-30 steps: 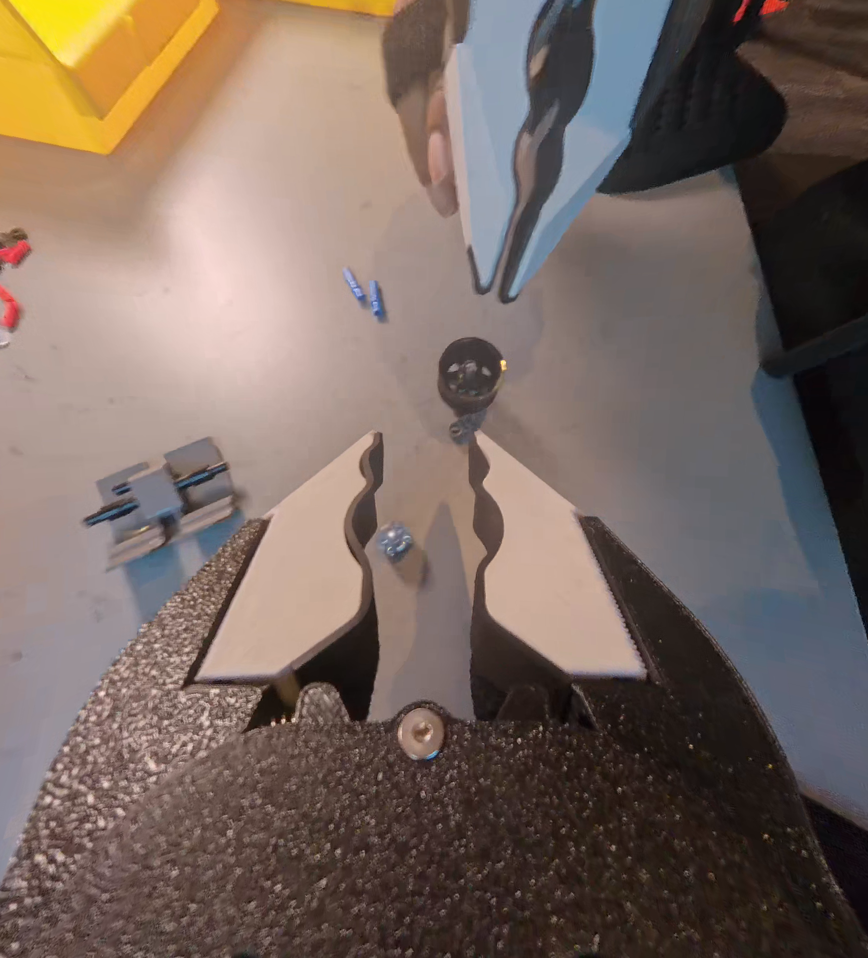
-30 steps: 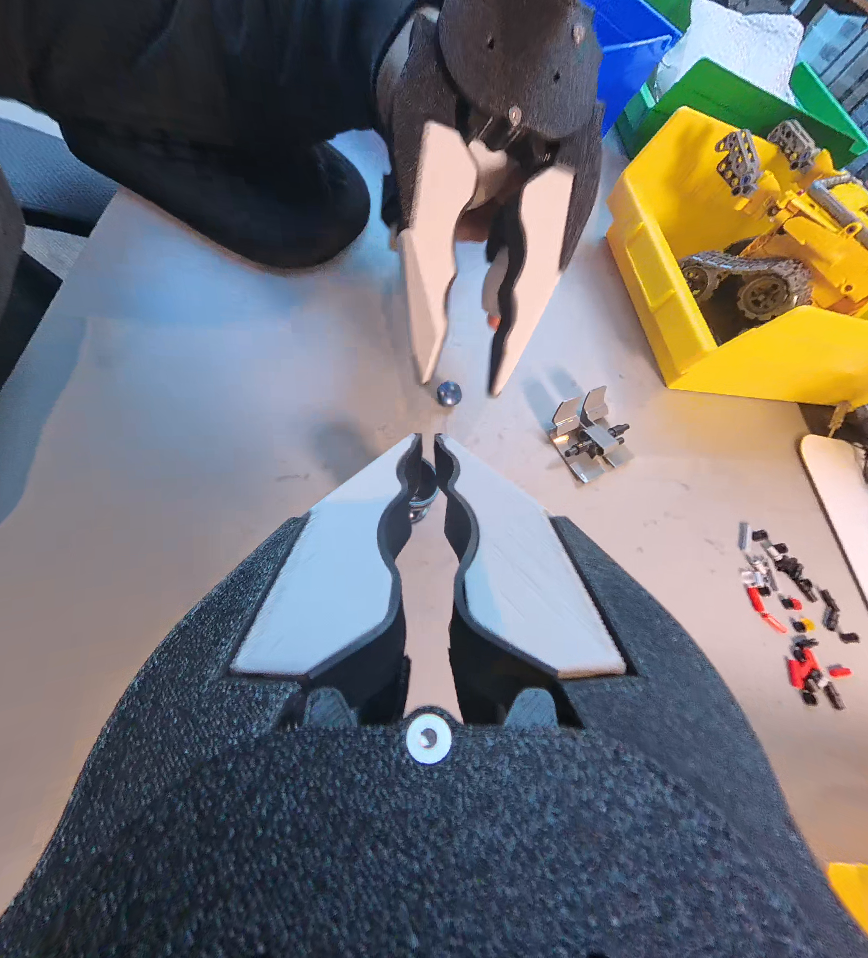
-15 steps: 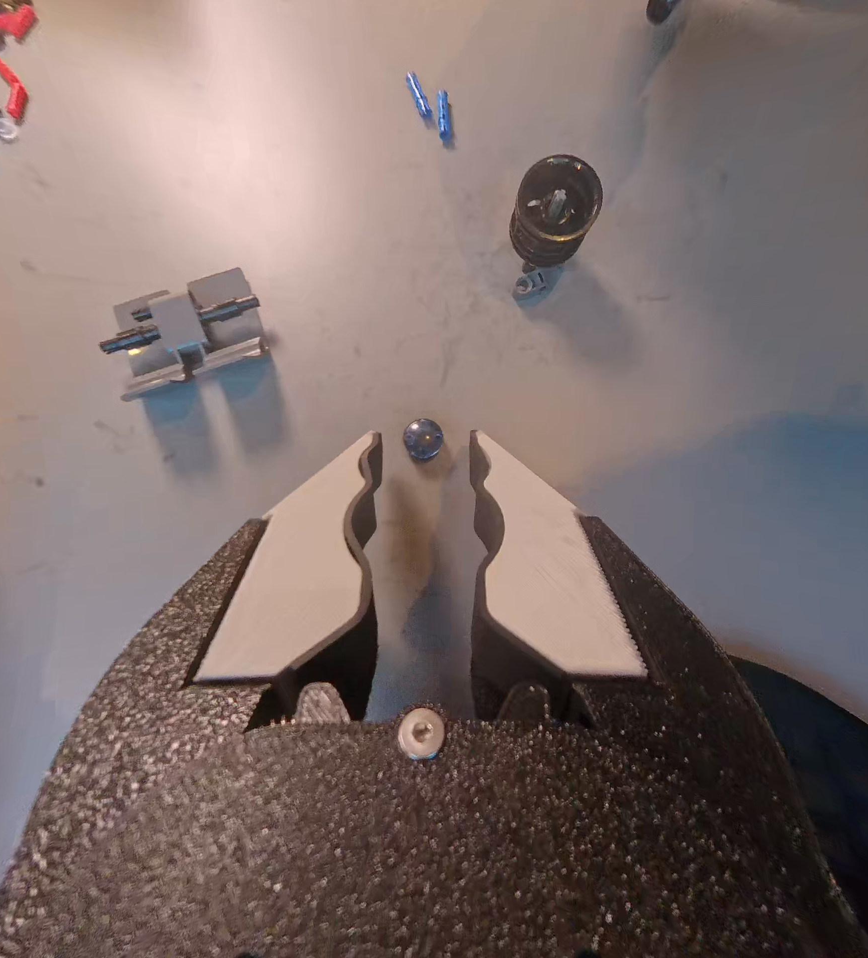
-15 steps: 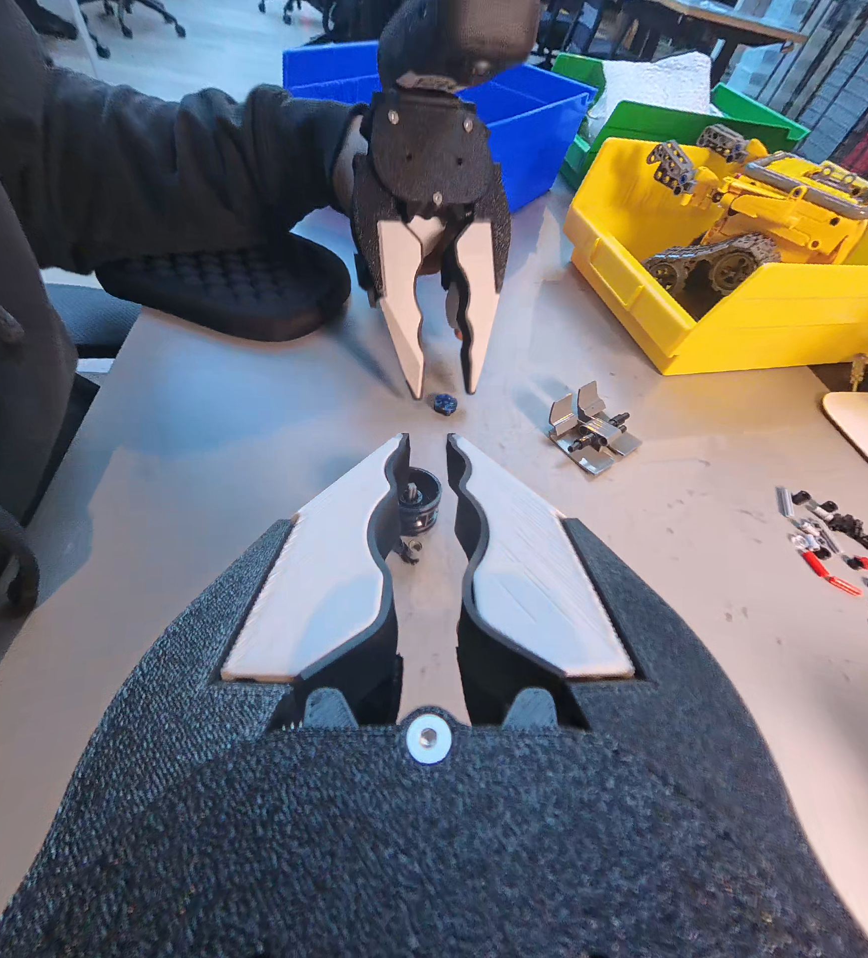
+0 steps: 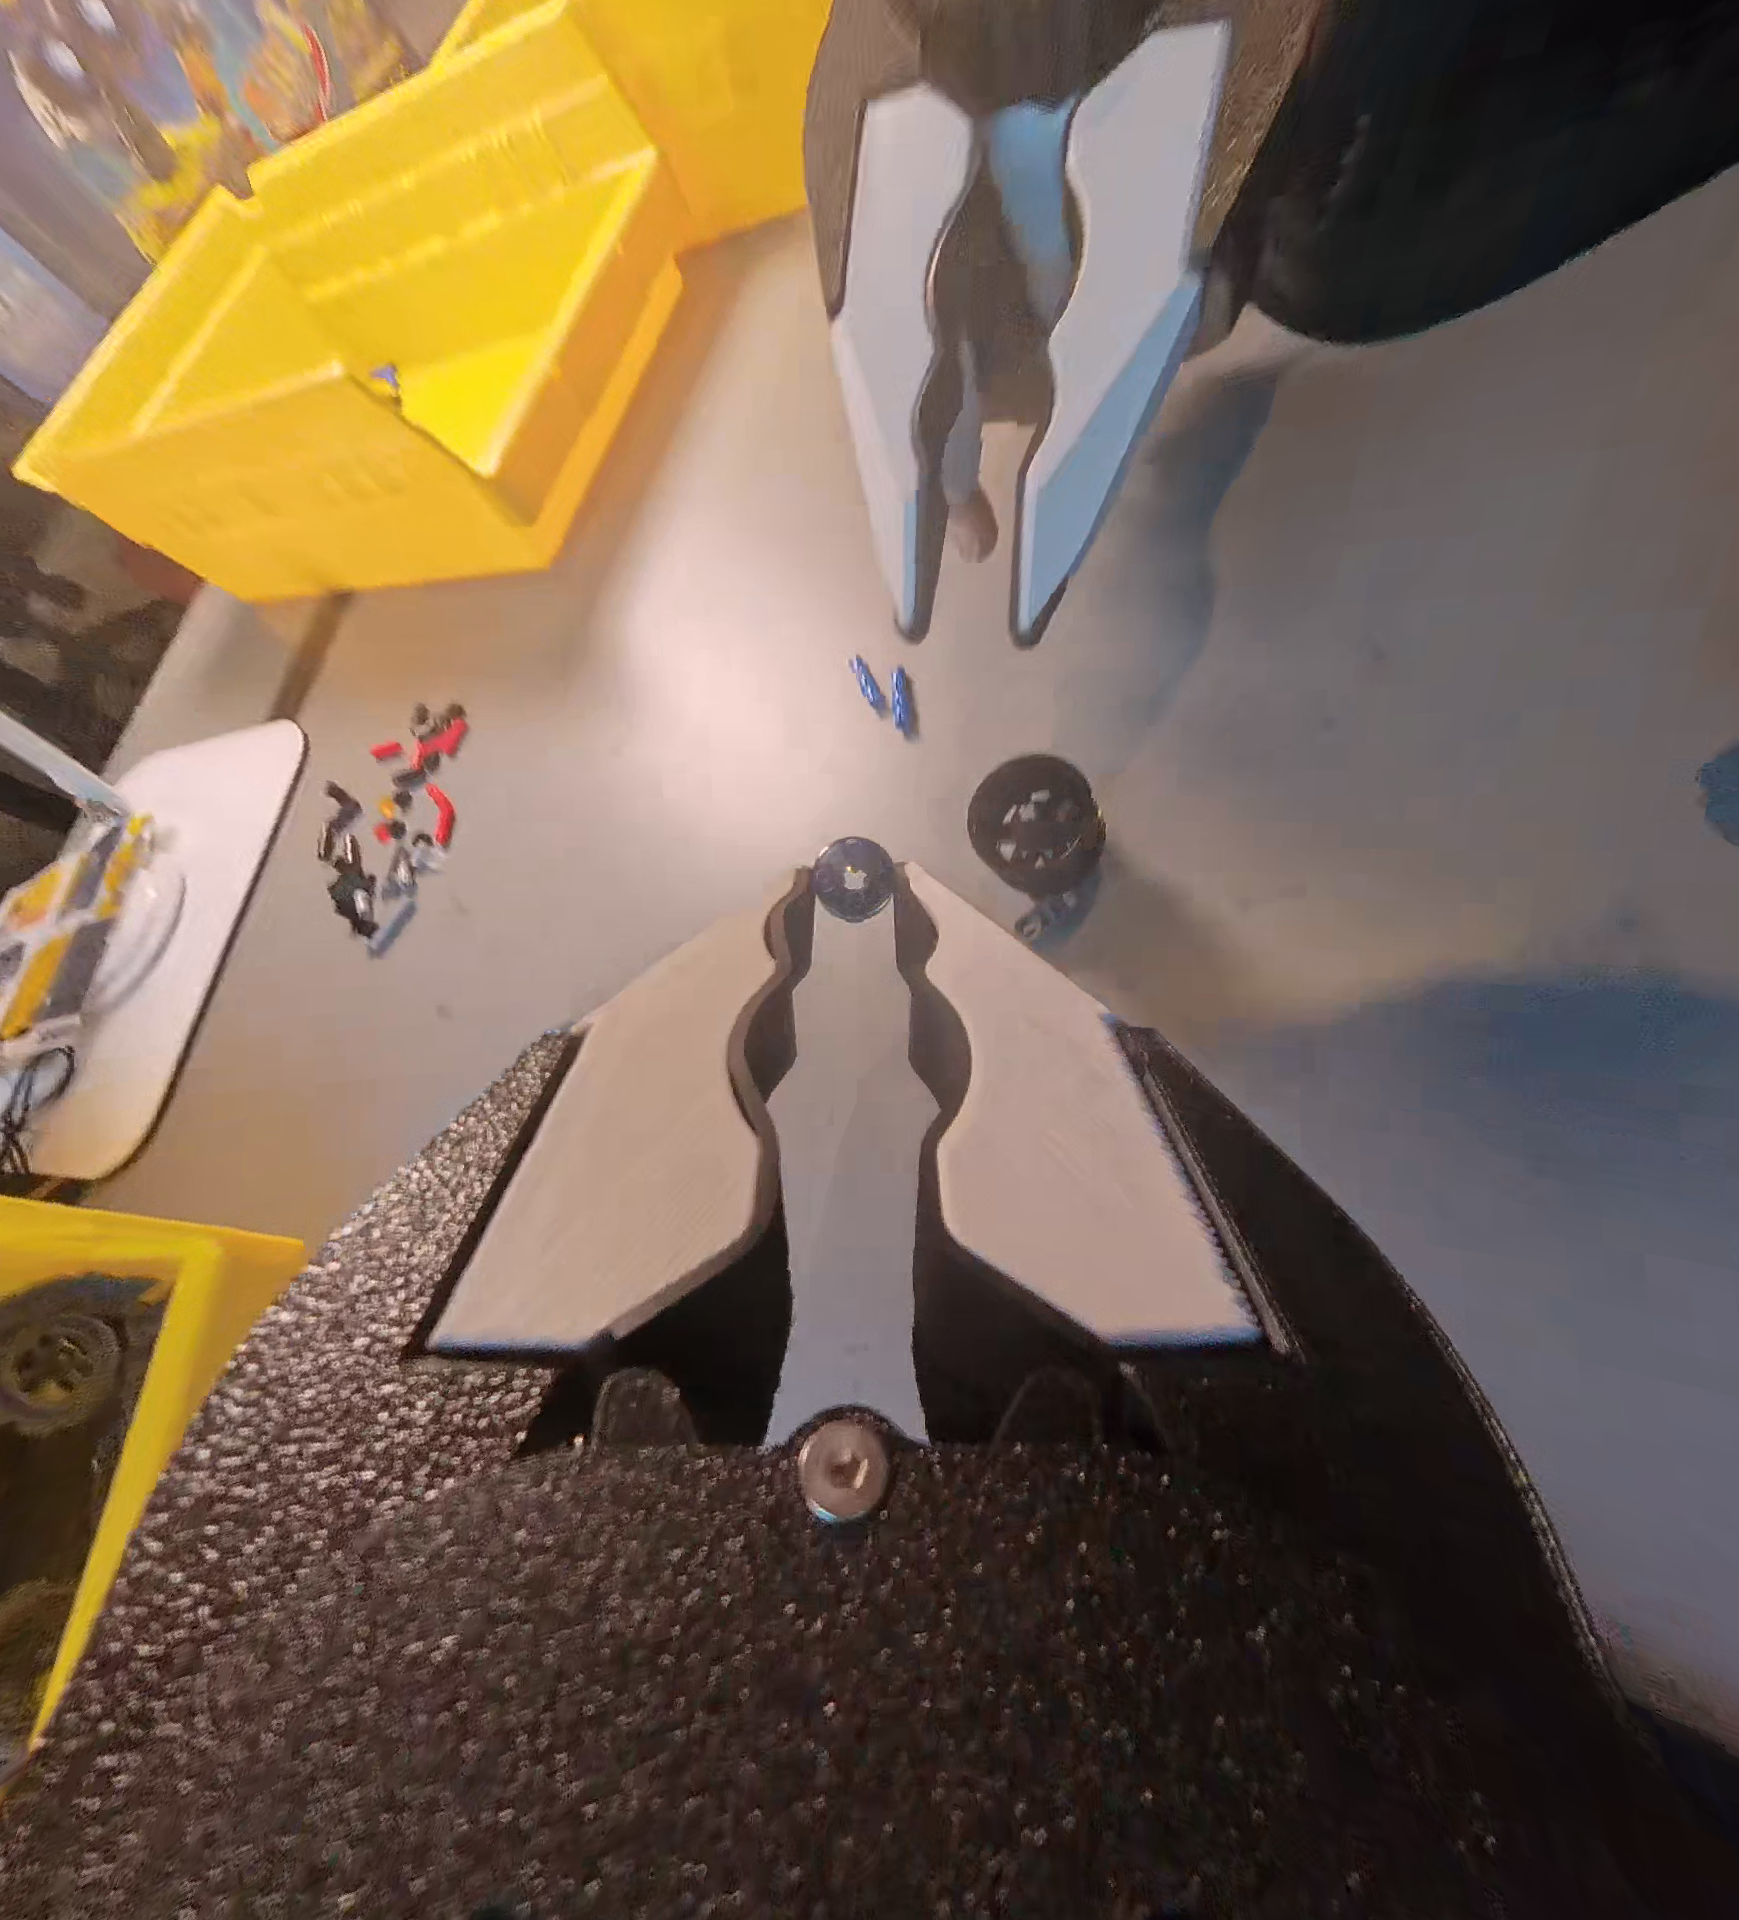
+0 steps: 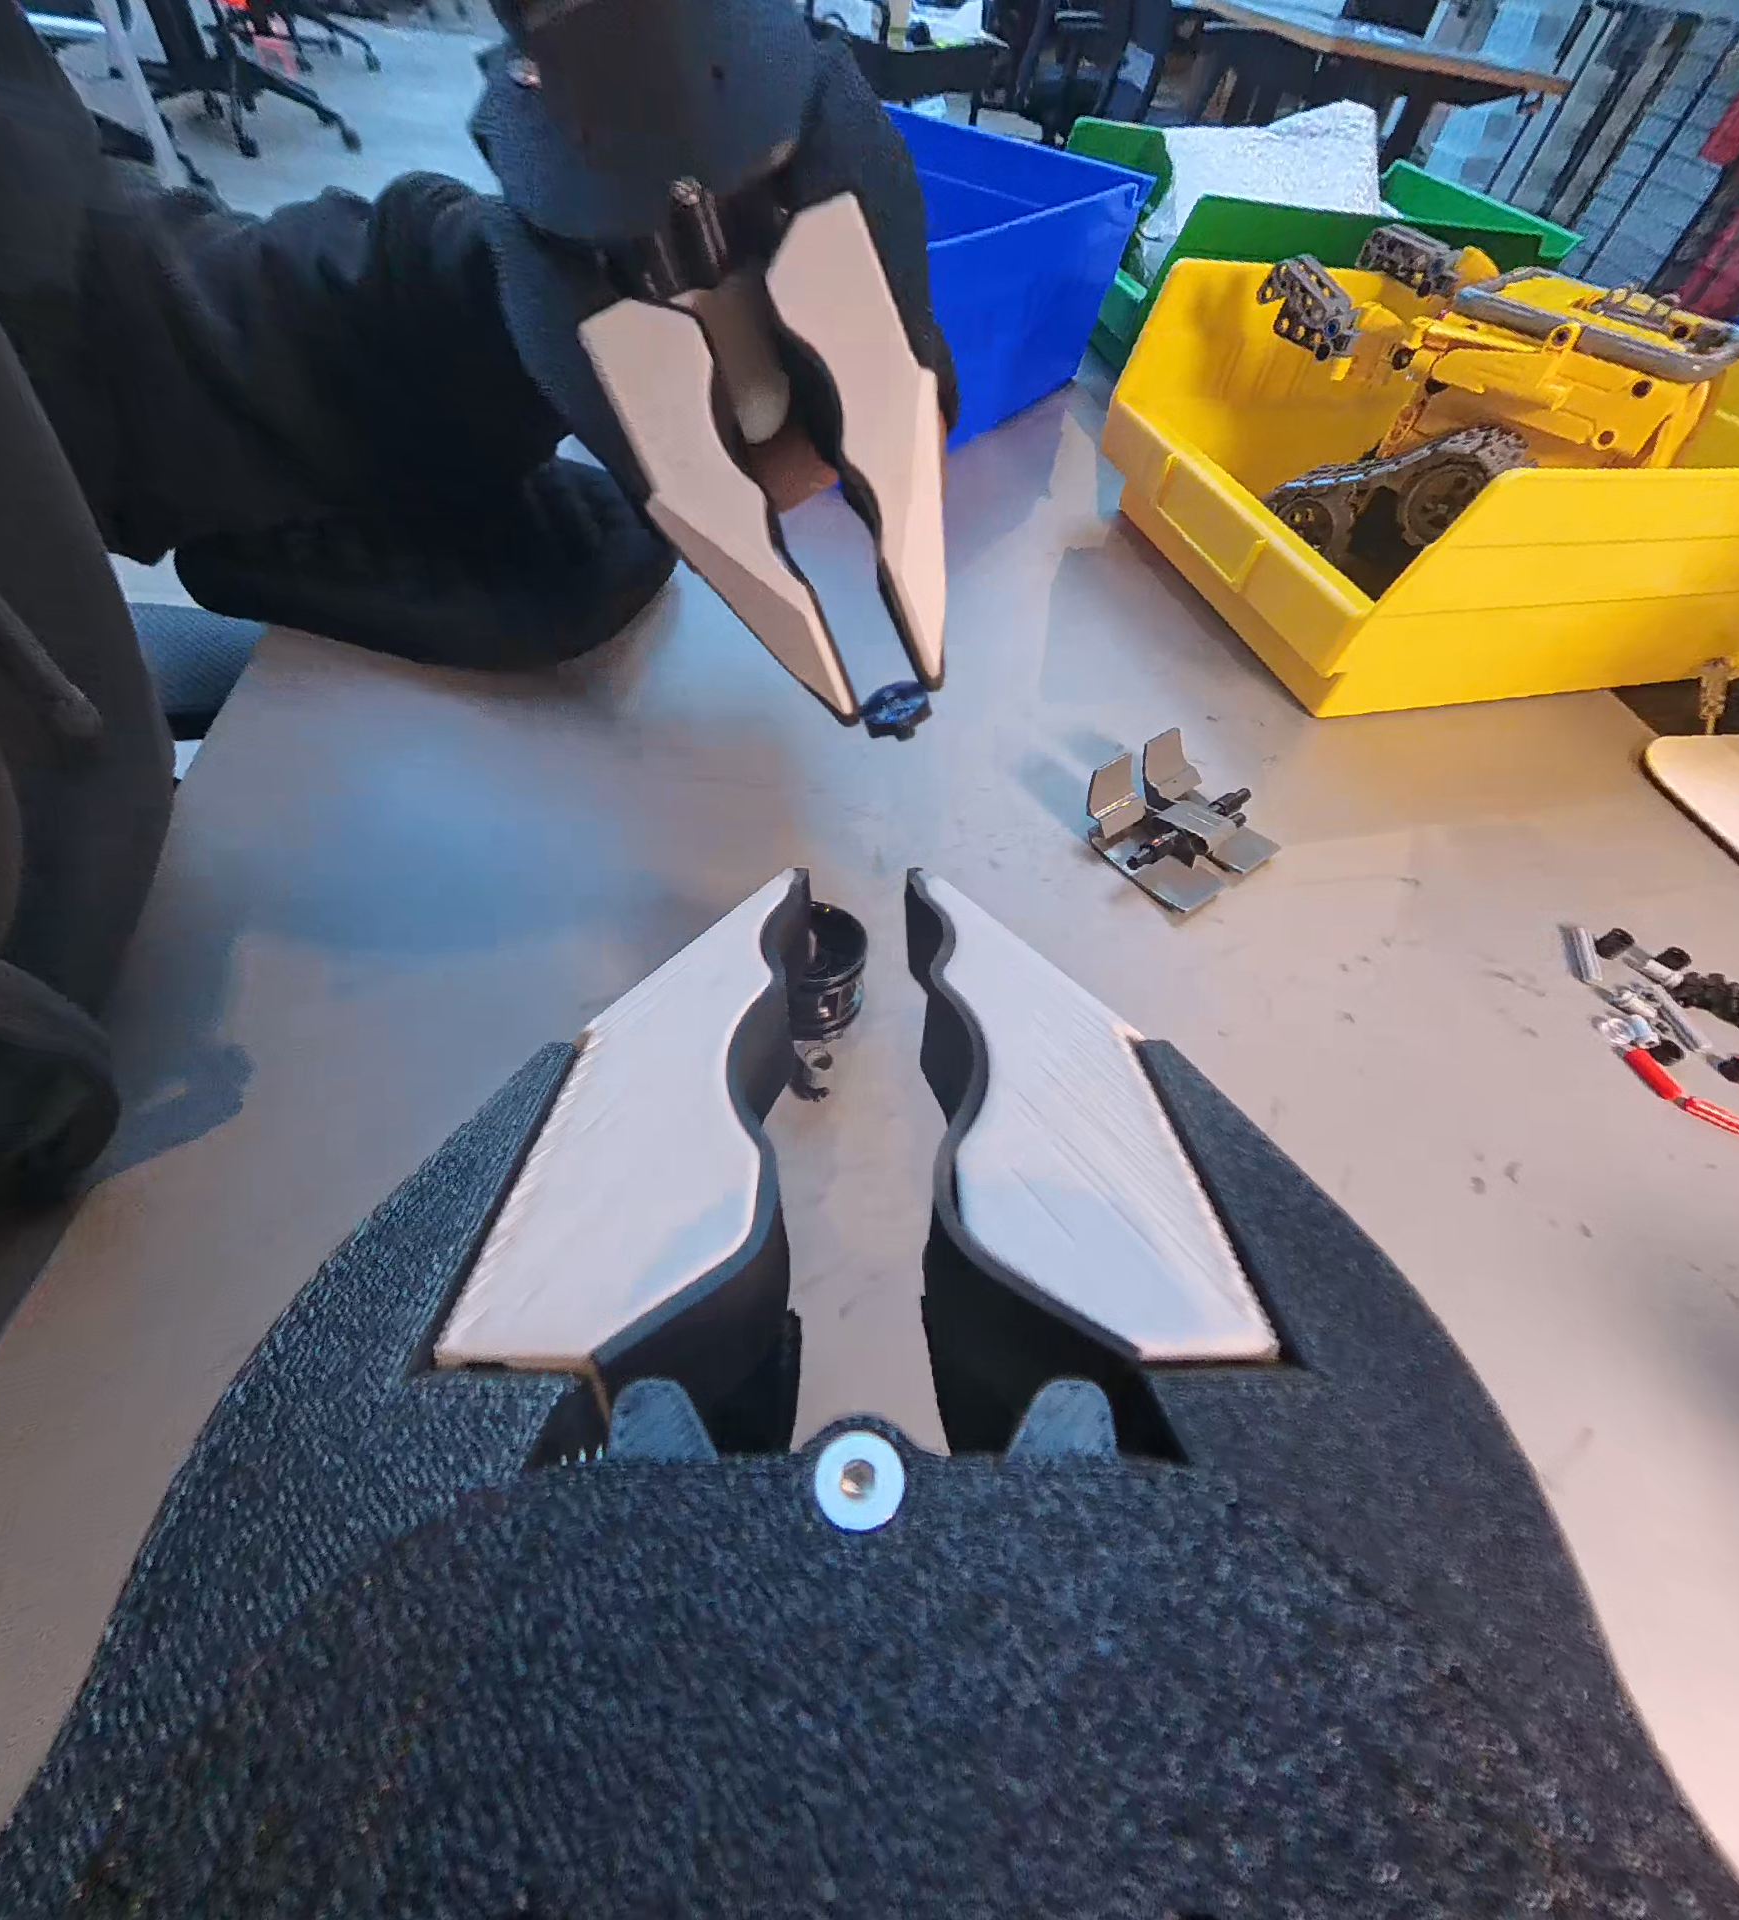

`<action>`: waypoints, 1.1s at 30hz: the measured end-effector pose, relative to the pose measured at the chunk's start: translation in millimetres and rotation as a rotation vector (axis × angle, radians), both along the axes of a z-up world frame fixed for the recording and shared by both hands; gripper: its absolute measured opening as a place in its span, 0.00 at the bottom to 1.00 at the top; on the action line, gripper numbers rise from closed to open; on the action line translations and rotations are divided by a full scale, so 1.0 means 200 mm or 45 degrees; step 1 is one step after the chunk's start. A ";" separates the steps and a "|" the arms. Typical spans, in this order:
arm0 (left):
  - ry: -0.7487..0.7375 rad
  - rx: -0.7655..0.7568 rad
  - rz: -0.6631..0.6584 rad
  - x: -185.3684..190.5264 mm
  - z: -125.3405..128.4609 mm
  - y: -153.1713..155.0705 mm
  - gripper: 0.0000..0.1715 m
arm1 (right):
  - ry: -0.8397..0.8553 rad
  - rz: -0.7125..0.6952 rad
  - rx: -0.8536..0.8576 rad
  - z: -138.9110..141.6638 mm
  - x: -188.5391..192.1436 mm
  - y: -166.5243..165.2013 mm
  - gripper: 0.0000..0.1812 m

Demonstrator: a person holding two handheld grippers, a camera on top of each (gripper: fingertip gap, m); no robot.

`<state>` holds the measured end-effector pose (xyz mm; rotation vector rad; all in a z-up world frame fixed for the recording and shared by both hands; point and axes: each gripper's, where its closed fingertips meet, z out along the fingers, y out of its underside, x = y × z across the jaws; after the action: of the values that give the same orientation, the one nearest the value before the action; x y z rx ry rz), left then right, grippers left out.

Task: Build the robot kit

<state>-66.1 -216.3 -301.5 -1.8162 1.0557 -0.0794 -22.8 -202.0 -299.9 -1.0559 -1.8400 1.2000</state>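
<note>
Your right wrist view takes in what the left one misses: the grey-and-black clip-like brick assembly [image 6: 1179,821] on the grey table [image 6: 532,831], the blue bin [image 6: 1010,270], the green bin [image 6: 1260,223], and the yellow tracked toy vehicle [image 6: 1467,384] in the yellow bin [image 6: 1467,623]. Your left wrist view alone shows the two small blue pins [image 5: 884,694] lying just beyond the black ribbed wheel hub [image 5: 1033,834], and an empty-looking second yellow bin [image 5: 325,436].

Your left gripper [image 5: 850,881] is narrowed onto the small dark blue round piece [image 5: 849,879], pinched right at the fingertips and lifted off the table; the right wrist view shows it the same way [image 6: 894,707].

Your right gripper [image 6: 854,883] stands partly parted, holding nothing. The black wheel hub [image 6: 829,971] sits on the table between its fingers, close against the left finger; contact is hard to judge. A scatter of small red, black and grey parts [image 6: 1717,1039] lies well apart to the right.
</note>
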 end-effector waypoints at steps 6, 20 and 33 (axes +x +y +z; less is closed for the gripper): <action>-0.067 0.003 -0.064 0.12 0.03 -0.01 0.08 | -0.039 0.039 0.029 -0.05 -0.01 -0.02 0.11; -0.287 -0.190 0.075 0.20 -0.09 0.00 0.08 | -0.283 0.056 0.217 -0.28 -0.05 -0.06 0.30; -0.306 -0.269 0.110 0.19 -0.15 0.00 0.08 | -0.304 0.085 0.246 -0.30 -0.07 -0.07 0.18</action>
<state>-28.8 -215.5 -331.3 -1.9818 0.8225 -0.3595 -37.5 -216.5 -360.6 -1.0716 -2.1419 0.9424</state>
